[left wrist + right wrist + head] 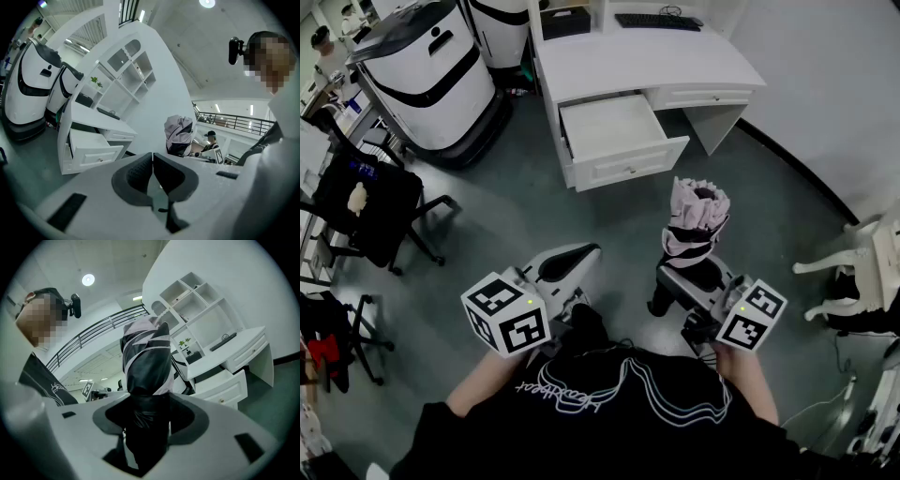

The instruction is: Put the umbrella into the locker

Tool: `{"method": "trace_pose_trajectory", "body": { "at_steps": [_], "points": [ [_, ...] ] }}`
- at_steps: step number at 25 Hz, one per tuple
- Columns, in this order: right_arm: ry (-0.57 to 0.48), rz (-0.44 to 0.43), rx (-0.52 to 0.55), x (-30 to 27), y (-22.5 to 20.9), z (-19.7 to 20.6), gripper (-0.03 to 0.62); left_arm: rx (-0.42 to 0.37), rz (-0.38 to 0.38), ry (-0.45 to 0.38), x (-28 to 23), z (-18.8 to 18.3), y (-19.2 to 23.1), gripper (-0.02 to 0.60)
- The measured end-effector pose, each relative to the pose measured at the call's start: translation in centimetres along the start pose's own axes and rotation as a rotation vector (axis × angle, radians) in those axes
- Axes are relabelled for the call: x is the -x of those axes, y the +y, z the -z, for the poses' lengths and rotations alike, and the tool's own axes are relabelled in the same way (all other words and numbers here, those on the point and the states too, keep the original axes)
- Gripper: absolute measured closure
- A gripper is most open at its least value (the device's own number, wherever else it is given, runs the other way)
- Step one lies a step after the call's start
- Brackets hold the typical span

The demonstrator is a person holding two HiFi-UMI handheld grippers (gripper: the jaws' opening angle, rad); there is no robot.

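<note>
Right gripper (147, 420): jaws clamp the folded umbrella (696, 217), a crinkly pink-and-black fabric bundle.
Left gripper (153, 171): ribbed pads (137, 172) pressed together, empty.

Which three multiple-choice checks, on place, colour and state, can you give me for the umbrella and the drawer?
1. Where is the umbrella? A on the floor; B in the right gripper, between its fingers; C on the chair.
2. Its canopy colour? A pale pink and black; B red; C yellow.
3. The desk's drawer is: A shut; B pulled open; C removed.
Answers: 1 B, the fingers clamp its black lower part; 2 A, head view shows both colours; 3 B, it juts out from the desk front.
</note>
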State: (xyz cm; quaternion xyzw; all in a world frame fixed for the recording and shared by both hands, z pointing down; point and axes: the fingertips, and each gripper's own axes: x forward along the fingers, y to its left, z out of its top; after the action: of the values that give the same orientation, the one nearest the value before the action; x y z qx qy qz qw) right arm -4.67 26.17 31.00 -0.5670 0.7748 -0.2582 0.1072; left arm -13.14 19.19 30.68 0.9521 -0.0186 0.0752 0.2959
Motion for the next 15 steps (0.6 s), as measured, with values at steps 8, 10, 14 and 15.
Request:
{"method": "trace_pose_trajectory", "body": {
  "at_steps": [8, 10, 14, 15],
  "points": [
    [0.023, 0.018, -0.021, 0.2, -3.0, 1.6, 0.364, 0.041, 0.004, 0.012, -2.1, 1.4, 1.8, 0.569],
    [0.032, 0.023, -0.024, -1.4, -3.6, 1.1, 0.364, 0.055, 0.004, 0.02, -2.4, 0.8, 3.4, 0.569],
    [0.038, 0.015, -0.023, -5.6, -5.5, -0.6, 0.364, 0.064, 0.007, 0.012, -3.6, -1.8, 7.5, 0.569],
    [0.038, 0.014, -0.024, -6.1, -5.9, -1.0, 0.364, 0.063, 0.005, 0.005, -3.9, -2.4, 8.0, 0.569]
  ]
}}
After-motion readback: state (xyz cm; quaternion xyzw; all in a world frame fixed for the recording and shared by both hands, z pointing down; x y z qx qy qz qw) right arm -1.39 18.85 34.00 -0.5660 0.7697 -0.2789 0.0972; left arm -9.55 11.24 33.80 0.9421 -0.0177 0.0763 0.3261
